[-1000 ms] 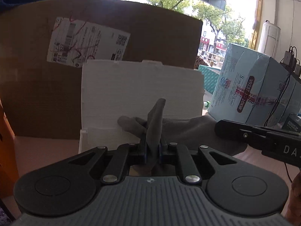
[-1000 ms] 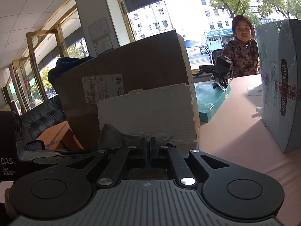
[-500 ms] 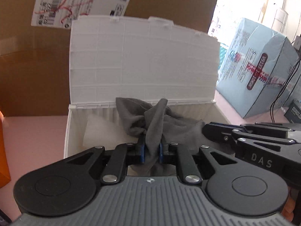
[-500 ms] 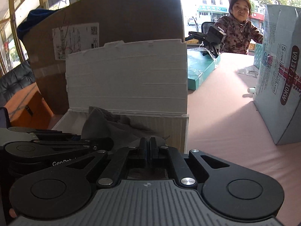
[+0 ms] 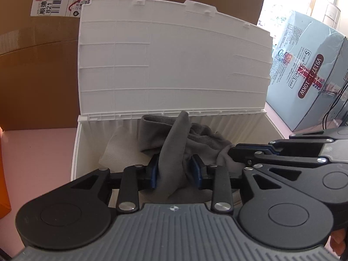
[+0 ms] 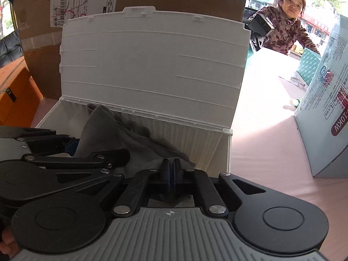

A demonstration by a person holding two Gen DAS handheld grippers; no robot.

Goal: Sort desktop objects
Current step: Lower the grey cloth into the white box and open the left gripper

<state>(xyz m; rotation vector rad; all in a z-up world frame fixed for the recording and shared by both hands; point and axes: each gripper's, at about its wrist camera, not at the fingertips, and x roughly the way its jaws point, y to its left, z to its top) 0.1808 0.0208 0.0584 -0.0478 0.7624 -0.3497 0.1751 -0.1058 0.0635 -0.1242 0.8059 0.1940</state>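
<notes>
A grey cloth (image 5: 174,143) hangs crumpled down into an open white plastic box (image 5: 75,152), whose ribbed lid (image 5: 174,65) stands upright behind it. My left gripper (image 5: 174,171) is over the box's near edge, its blue pads spread apart, with a fold of the cloth loose between them. From the right, my right gripper (image 5: 233,152) comes in and pinches the cloth's other end. In the right wrist view, that right gripper (image 6: 173,174) is shut on the grey cloth (image 6: 121,134), above the box's front right corner (image 6: 226,148). A white sheet (image 5: 121,152) lies under the cloth.
A big brown cardboard box (image 5: 32,65) with a shipping label stands right behind the lid. A light blue carton (image 5: 304,76) stands on the pink table (image 6: 271,130) to the right. An orange object (image 5: 3,174) is at the left. A person (image 6: 287,21) sits at the far side.
Both grippers went forward and down, bringing the cloth from in front of the lid into the box. The left gripper's pads have spread apart around the cloth.
</notes>
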